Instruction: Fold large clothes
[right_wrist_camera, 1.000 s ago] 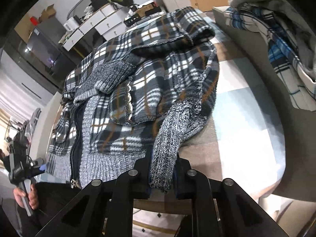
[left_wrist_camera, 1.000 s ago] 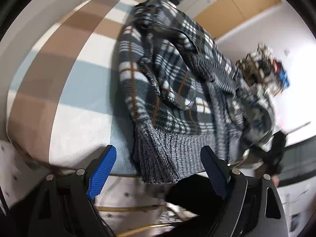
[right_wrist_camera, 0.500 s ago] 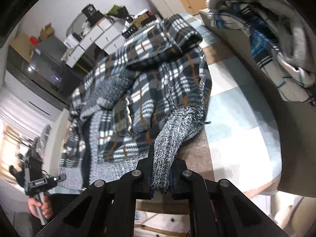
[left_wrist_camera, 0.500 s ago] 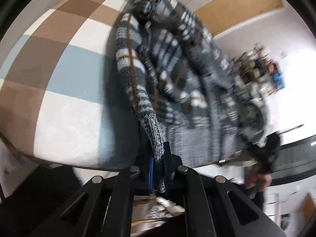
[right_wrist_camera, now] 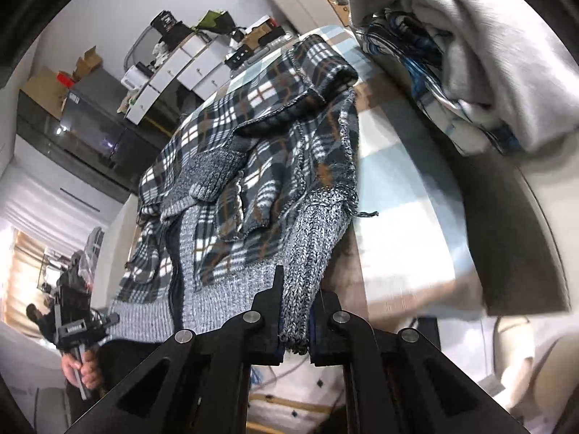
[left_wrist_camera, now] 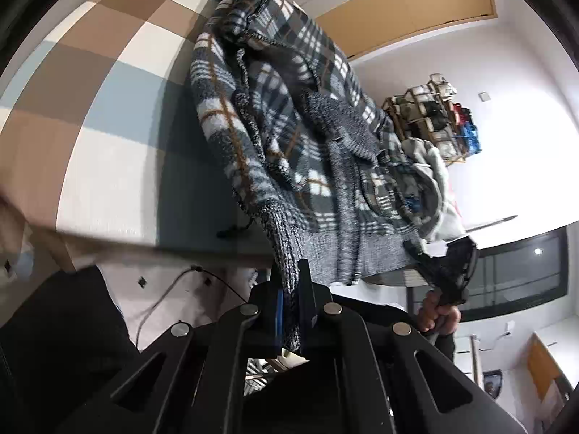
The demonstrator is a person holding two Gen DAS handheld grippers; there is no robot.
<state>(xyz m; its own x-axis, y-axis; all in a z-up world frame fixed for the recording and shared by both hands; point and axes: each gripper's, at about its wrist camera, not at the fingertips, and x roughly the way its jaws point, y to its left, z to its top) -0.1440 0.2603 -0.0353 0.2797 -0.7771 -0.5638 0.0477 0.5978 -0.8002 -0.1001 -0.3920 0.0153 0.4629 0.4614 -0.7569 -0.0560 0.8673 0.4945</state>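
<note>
We are gripping the plaid jacket [left_wrist_camera: 289,137] with both grippers. The left gripper [left_wrist_camera: 289,311] is clamping a grey knitted cuff [left_wrist_camera: 286,253] between its closed jaws; the knit is running up from the pads to the plaid sleeve. The right gripper [right_wrist_camera: 295,320] is doing the same on the other ribbed cuff [right_wrist_camera: 311,253], jaws closed on the knit, with the cuff end hanging just below the pads.

The jacket is lying in a crumpled heap on the checked cloth [left_wrist_camera: 108,152] in brown, white and pale blue, near the close edge of the surface. Its grey ribbed hem [right_wrist_camera: 224,289] is draping over that edge between the two grippers. The zip front [right_wrist_camera: 175,264] is showing in the right wrist view, running down to the hem. The collar end is bunching up at the far side.

In the left wrist view we are seeing the right gripper's body [left_wrist_camera: 452,264] beyond the hem, with the right hand [left_wrist_camera: 438,316] wrapped around its handle. In the right wrist view the left hand [right_wrist_camera: 81,365] is holding the other handle at lower left.

A pile of other clothes [right_wrist_camera: 452,54], grey and blue-striped, is sitting to the right of the jacket, apart from it. White drawers [right_wrist_camera: 188,68] are standing behind the surface.
</note>
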